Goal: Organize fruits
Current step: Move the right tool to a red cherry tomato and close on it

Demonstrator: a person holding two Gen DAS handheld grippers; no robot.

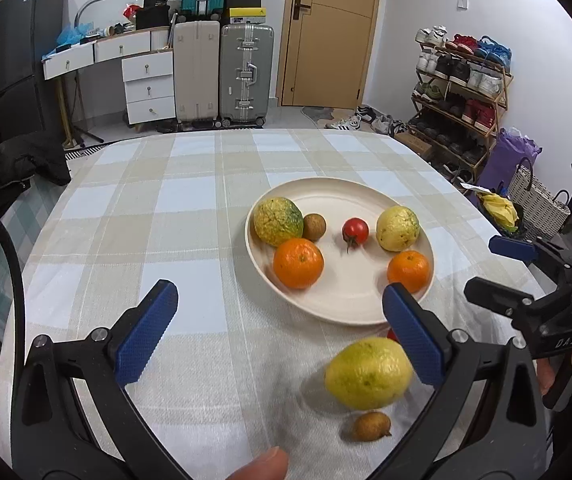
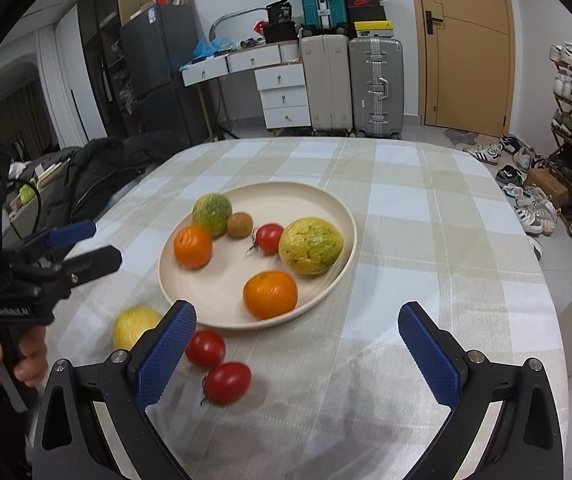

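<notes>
Cream-coloured plate (image 2: pixel 338 216) is sitting on the checked tablecloth (image 2: pixel 406 240) holding two oranges, two yellow-green citrus, one tomato and a small brown fruit; a yellow citrus (image 1: pixel 368 372), a small brown fruit (image 1: pixel 372 426) and two tomatoes (image 2: pixel 215 364) are lying loose on the cloth just beside it. Left gripper (image 1: pixel 281 336) and right gripper (image 2: pixel 298 356) are both standing wide open, holding nothing; round fruit is likely rolling off if nudged by a pad. Legible writing: "DAS" and "GenRobot.AI" on the gripper bodies.
</notes>
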